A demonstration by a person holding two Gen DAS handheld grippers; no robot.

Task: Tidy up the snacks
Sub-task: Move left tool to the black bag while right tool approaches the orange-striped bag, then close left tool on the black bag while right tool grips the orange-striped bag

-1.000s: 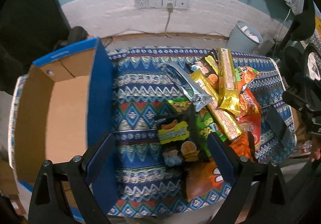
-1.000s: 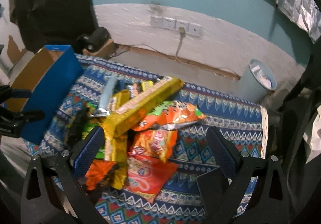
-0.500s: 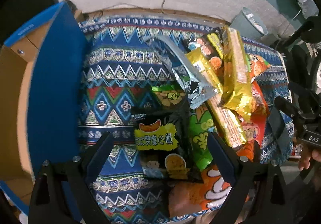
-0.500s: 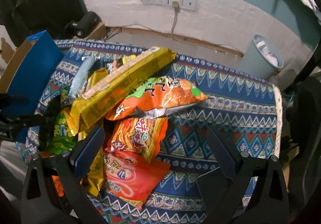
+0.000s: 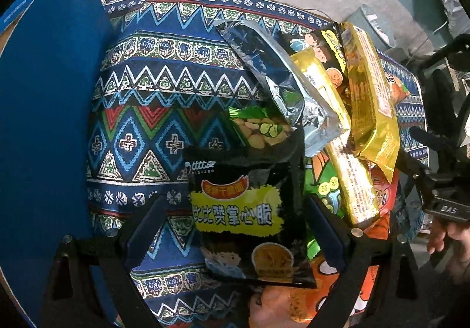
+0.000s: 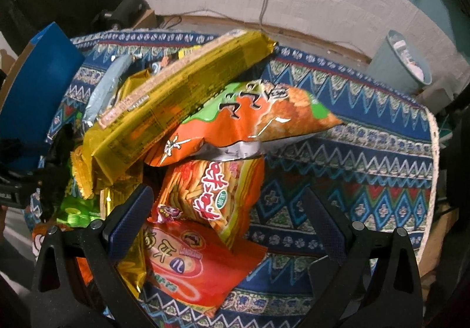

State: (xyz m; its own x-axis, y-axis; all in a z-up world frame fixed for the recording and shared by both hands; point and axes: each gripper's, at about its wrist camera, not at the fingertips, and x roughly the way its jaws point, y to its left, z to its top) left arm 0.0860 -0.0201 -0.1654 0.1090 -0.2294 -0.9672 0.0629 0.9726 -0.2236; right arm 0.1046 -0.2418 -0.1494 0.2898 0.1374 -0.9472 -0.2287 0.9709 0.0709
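Your left gripper is spread wide, straddling the black snack bag with a yellow label without gripping it. That bag lies on the patterned blue woven cloth of the tabletop, the blue cardboard box at its 9 o'clock. Your right gripper is likewise released, over the orange noodle-snack bag; a long gold foil packet lies at that bag's 11 o'clock.

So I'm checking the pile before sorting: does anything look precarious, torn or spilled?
Nothing looks torn or spilled. The long gold-wrapped biscuit pack lies tilted across the heap, propped on the puffy orange-and-green chip bag; the crinkled silver foil packet also rides on top. Both grippers, left and right, hover open.
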